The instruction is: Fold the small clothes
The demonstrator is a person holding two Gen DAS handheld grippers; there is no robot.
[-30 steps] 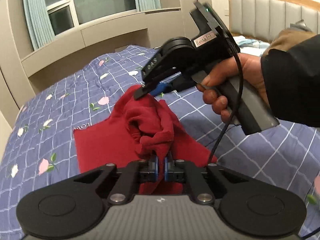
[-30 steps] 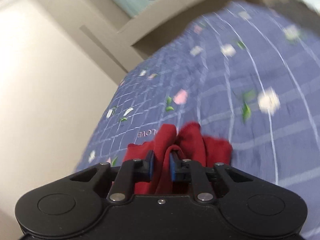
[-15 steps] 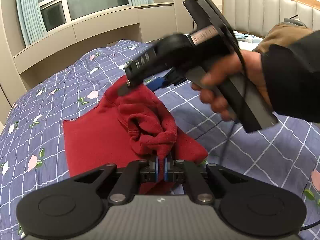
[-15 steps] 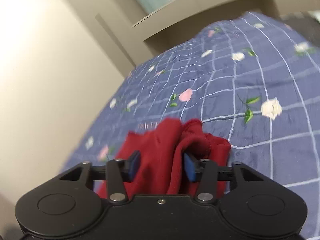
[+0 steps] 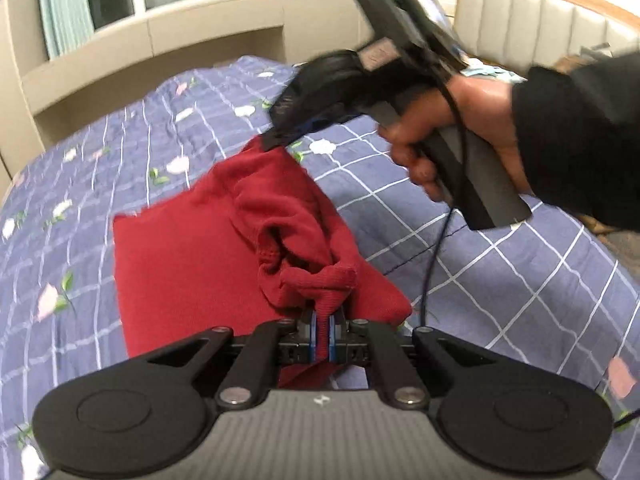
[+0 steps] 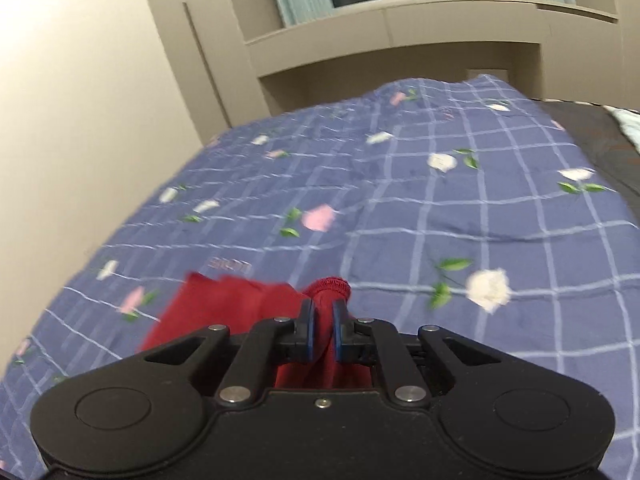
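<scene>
Red knit garment [image 5: 192, 264] lies partly flat on the blue checked floral bedspread [image 5: 500, 288], left wrist view; its near edge is bunched up and pinched between the blue pads of the left gripper [image 5: 322, 330], jaws narrow and clamped on the fabric. Far corner of the garment is lifted off the bed toward the right gripper [image 5: 276, 140], which is held by a hand [image 5: 452, 136] in a dark sleeve [image 5: 580, 132], black cable hanging from the handle; tip sits at the raised cloth, blurred, grip can't be told from here. Padded headboard [image 5: 532, 20] top right, window with pale curtains behind. Right wrist view: right gripper [image 6: 323, 330] jaws closing in, nearly together, with a hemmed fold of the red garment [image 6: 224, 304] between the blue pads and pressed by them; rest of the cloth spreads left on the bedspread [image 6: 440, 220]. Beige wall [image 6: 80, 100] to the left.
</scene>
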